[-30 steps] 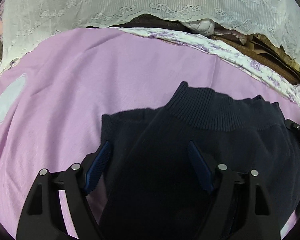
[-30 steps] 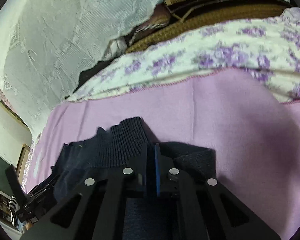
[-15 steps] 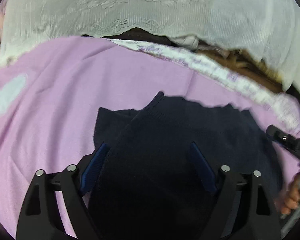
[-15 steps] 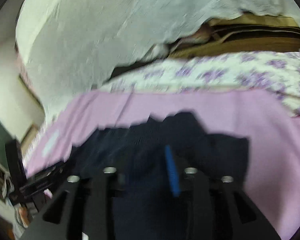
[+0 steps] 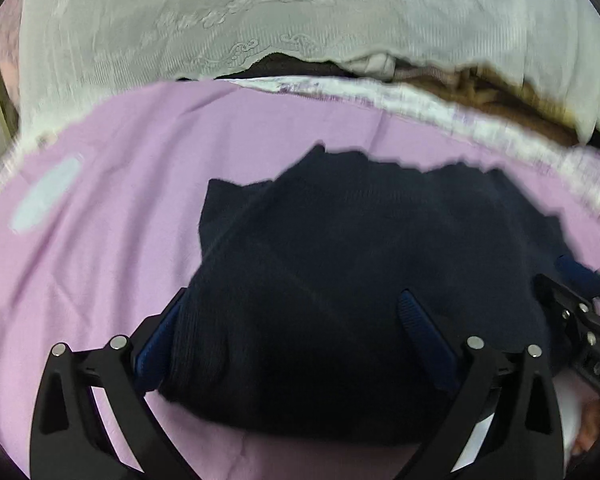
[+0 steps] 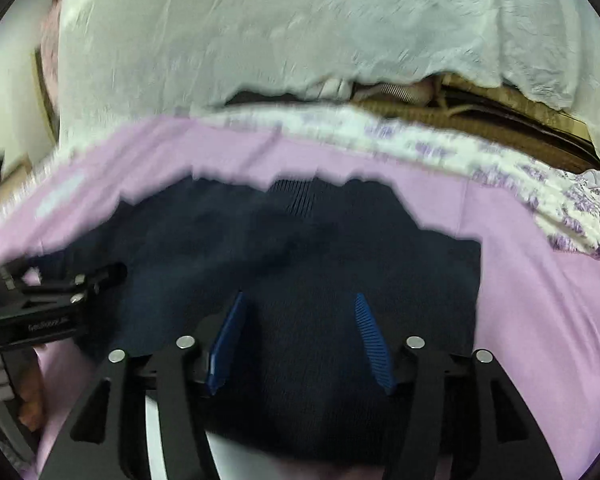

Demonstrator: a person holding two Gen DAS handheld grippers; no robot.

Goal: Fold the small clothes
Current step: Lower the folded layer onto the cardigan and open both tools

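A dark navy knit garment (image 5: 340, 240) lies folded in a thick bundle on the pink sheet (image 5: 100, 260). My left gripper (image 5: 292, 296) hovers over its near part. Its jaws are wide and still opening, and the blue pads do not press on the knit. In the right wrist view the garment (image 6: 300, 240) fills the middle, with a ribbed edge at its far side. My right gripper (image 6: 298, 304) is above it with jaws opening and nothing pinched. Each gripper shows at the edge of the other's view: the right gripper (image 5: 580, 312), the left gripper (image 6: 52, 304).
A white lace cloth (image 5: 260, 20) hangs over the back. A purple floral fabric (image 6: 540, 176) and brown woven things (image 6: 500, 120) border the sheet's far side. A person's hand (image 5: 588, 432) holds the right gripper's handle at the lower right.
My right gripper, shut on the garment's edge a second ago, has opened and rolled level. Both grippers have drawn back, so more of the garment shows. The left jaws have widened.
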